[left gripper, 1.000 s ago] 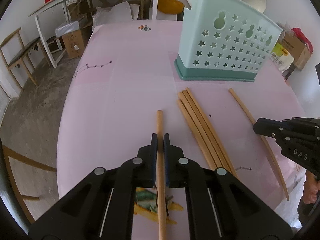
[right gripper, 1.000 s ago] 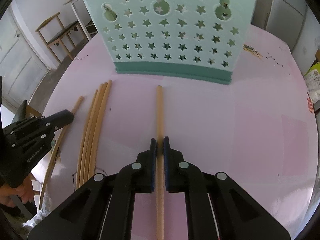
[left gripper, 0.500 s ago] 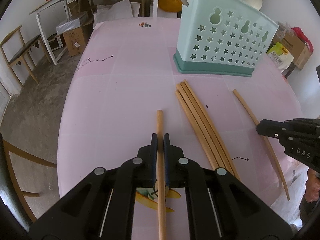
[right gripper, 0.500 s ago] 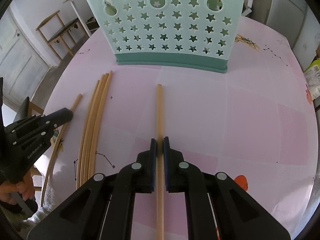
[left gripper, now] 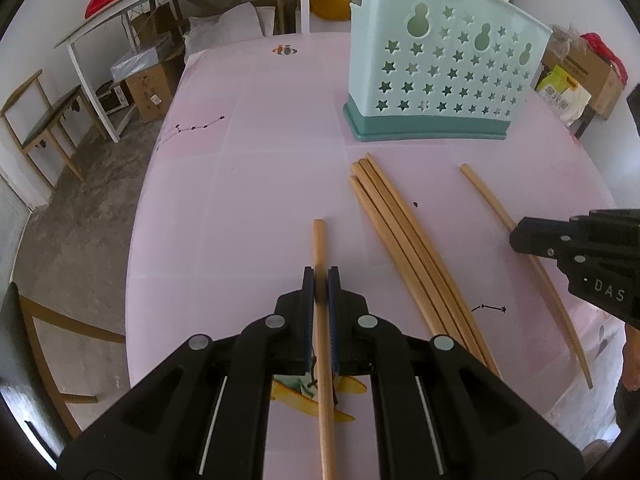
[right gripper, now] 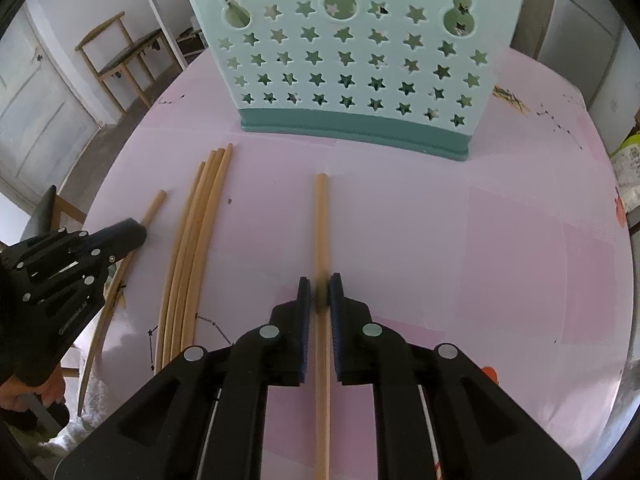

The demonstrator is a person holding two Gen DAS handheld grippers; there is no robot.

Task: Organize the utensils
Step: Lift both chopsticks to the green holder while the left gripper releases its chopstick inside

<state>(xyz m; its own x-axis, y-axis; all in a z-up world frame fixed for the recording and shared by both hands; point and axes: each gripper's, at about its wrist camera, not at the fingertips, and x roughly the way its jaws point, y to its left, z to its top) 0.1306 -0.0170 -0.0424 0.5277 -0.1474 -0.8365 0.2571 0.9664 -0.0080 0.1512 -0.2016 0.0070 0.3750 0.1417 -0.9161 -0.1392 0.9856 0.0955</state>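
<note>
Wooden chopsticks run lengthwise toward the far holder point(right gripper: 352, 60); our left gripper point(left gripper: 320, 280) clamps one chopstick point(left gripper: 319, 248), while our right gripper point(right gripper: 320, 286) is opening around another chopstick point(right gripper: 321, 216).

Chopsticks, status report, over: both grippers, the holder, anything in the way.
Left gripper shut on chopstick. Right gripper opening, second chopstick between jaws. Four loose chopsticks on table. Path to holder clear.

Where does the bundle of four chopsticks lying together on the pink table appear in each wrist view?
Left wrist: bundle of four chopsticks lies right of centre, beside the left gripper.
Right wrist: the bundle lies left of centre.
Shared landmark: the star-holed utensil holder beyond it.
</note>
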